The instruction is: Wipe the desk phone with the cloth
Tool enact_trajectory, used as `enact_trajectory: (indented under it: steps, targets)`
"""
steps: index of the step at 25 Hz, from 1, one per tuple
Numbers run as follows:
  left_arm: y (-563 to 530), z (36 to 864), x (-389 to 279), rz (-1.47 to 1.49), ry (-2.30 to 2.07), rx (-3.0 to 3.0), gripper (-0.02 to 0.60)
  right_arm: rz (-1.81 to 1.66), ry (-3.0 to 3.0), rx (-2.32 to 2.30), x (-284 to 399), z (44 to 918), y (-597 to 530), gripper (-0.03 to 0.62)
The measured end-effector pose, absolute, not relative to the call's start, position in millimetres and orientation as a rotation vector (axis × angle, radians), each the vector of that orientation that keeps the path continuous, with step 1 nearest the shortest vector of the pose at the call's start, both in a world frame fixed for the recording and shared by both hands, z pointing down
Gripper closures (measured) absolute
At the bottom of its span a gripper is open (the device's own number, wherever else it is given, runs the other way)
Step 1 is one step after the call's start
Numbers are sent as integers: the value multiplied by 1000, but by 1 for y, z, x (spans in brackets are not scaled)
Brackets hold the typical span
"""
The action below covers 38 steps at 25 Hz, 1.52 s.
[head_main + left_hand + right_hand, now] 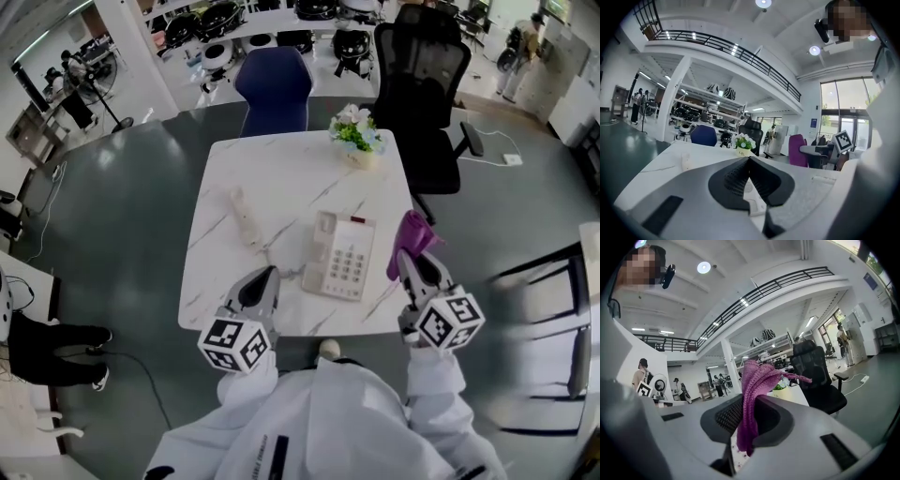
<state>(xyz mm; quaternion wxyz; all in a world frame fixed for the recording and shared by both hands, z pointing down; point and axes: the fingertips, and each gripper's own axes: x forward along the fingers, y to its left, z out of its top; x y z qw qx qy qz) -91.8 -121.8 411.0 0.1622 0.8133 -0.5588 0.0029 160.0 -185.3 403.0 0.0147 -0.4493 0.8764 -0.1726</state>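
The desk phone point(339, 255) lies near the front edge of the white table point(281, 178). At its 3 o'clock, over the table's right edge, the right gripper point(410, 262) has its jaws clamped on the purple cloth point(411, 234). At 8 o'clock the left gripper point(265, 277) has its jaws together, with nothing between them. Open tabletop reaches toward 12 o'clock.

The table point(281, 178) is patterned in white marble with thin grey veins. On the table, the phone point(339, 255) is coloured cream with a dark red strip. At the table's right edge, the cloth point(411, 236) is knitted in purple. Behind the table, a blue chair point(274, 89) and a black chair point(422, 75) are seen.
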Motion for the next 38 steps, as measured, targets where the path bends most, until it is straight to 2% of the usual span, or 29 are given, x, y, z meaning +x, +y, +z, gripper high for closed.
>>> enact_trajectory:
  steps: [15,29,38]
  targets:
    - [-155,451,-88,48,-1557,2230,584,-515,2904,-1461,154,445,-250,562]
    - [-188,498,-88,144,-1430,2156,584,-252,3212,-1575,121,489,-302,553]
    - [-200,518,-78,175,-1361,2153,584,-116,3422,-1484,94,507,-299,553]
